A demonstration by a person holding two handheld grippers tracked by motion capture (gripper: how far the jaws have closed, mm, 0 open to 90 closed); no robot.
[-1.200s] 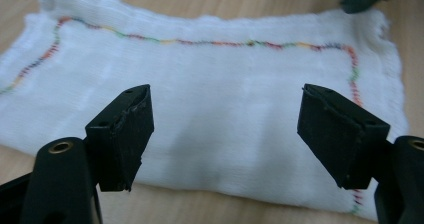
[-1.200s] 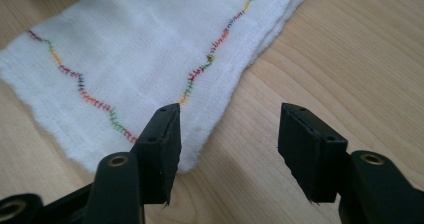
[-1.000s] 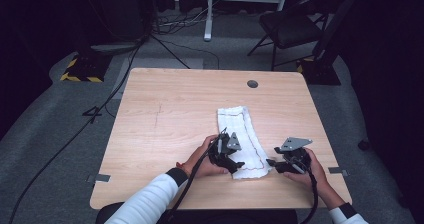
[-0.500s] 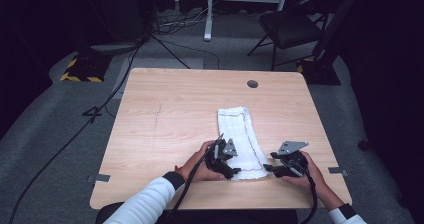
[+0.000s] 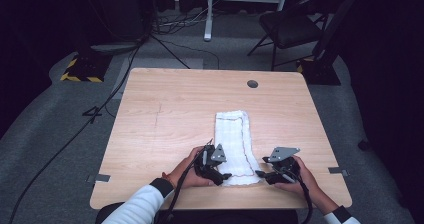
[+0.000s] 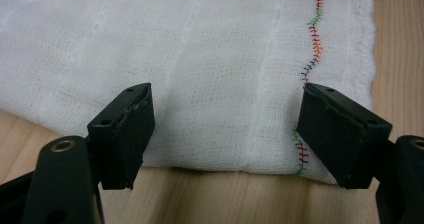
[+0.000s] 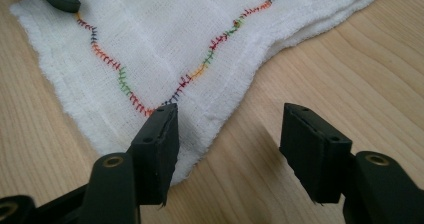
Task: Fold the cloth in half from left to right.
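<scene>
On the light wooden tabletop (image 5: 165, 119), right of centre toward the near edge, white folded gauze cloth with multicolour stitched hem (image 5: 234, 139) lies flat; long axis runs near-to-far, narrow end pointing at far edge, near end flaring wider. Left gripper (image 5: 216, 173) at cloth's near left corner, jaws spread, both over the cloth edge in left gripper view (image 6: 225, 134), pinching nothing. Right gripper (image 5: 262, 174) at near right corner, jaws spread and just been opening; one jaw over cloth corner, other over bare wood (image 7: 227, 134), not clamped
</scene>
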